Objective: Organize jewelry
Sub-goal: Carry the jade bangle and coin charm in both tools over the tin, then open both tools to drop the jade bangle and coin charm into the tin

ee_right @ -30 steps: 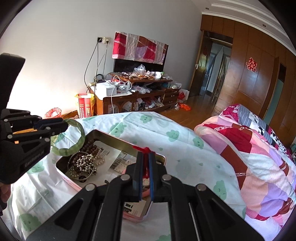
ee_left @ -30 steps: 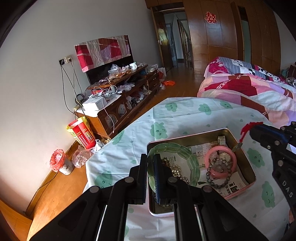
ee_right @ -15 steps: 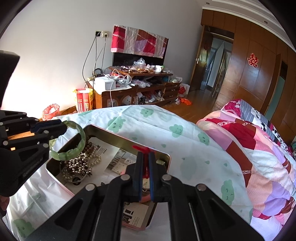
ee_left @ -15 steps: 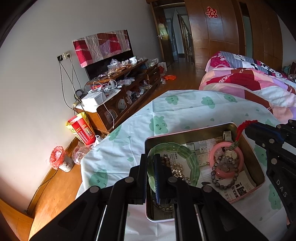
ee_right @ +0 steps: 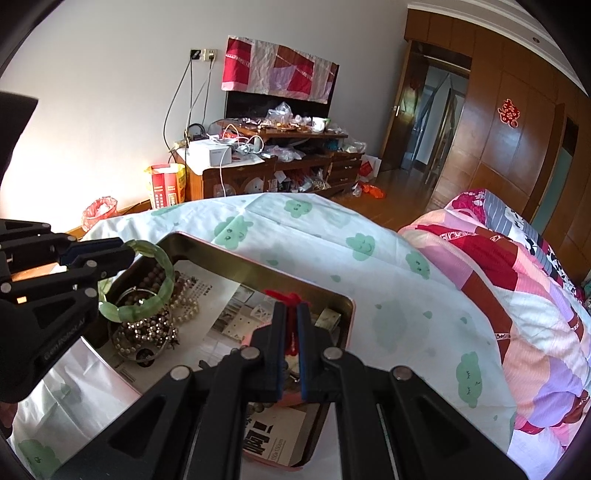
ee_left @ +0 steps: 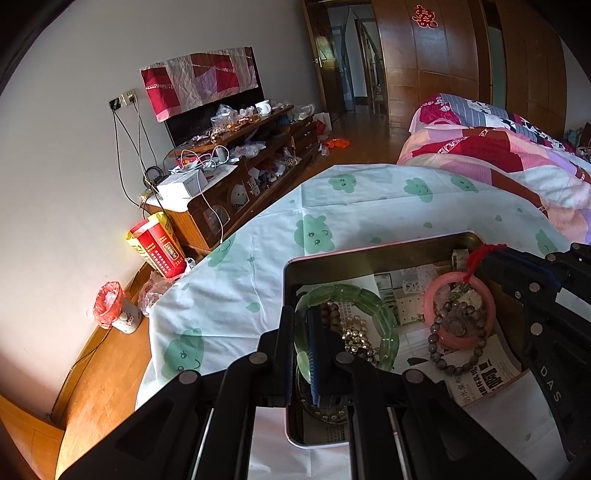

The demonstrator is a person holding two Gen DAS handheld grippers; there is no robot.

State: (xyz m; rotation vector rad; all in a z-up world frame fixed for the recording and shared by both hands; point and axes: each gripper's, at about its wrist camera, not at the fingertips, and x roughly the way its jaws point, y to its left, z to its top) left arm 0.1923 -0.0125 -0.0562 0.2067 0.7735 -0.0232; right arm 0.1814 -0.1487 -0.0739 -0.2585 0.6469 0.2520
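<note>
White wall fills the upper left of both views, where cables hang from a wall socket (ee_left: pixel 123 100) above a cluttered wooden TV cabinet (ee_left: pixel 236 173); a red-and-pink cloth (ee_left: pixel 199 79) drapes over the dark screen. At the left of the left wrist view a red carton (ee_left: pixel 159 249) with yellow edges stands on the wooden floor; its print is too small to read. Just below it sits a small bin with a red bag (ee_left: pixel 110 308). Toward the middle, a white sheet with green cartoon shapes (ee_left: pixel 332 206) covers the bed, and on it lies an open metal tin (ee_left: pixel 369 256) lined with printed paper bearing large Chinese characters. The left gripper (ee_left: pixel 303 332), at lower centre of its own view, is clamped on a green bangle (ee_left: pixel 384 314) by its near rim, holding it over the tin's left part, above a heap of pearl and bead strings (ee_left: pixel 354 332). In the right wrist view the same gripper's side reads "GenRobot.AI". Right of centre in the tin rest a pink bangle (ee_left: pixel 487 295) and a grey bead bracelet (ee_left: pixel 439 363). The right gripper (ee_right: pixel 291 332) has its jaws pinched on a red cord (ee_right: pixel 286 297) over the tin's right end; its body shows the letters "DAS". At upper right, a red paper character (ee_left: pixel 424 16) is stuck to the wooden wardrobe, and a patchwork quilt (ee_left: pixel 498 155) lies beyond.
</note>
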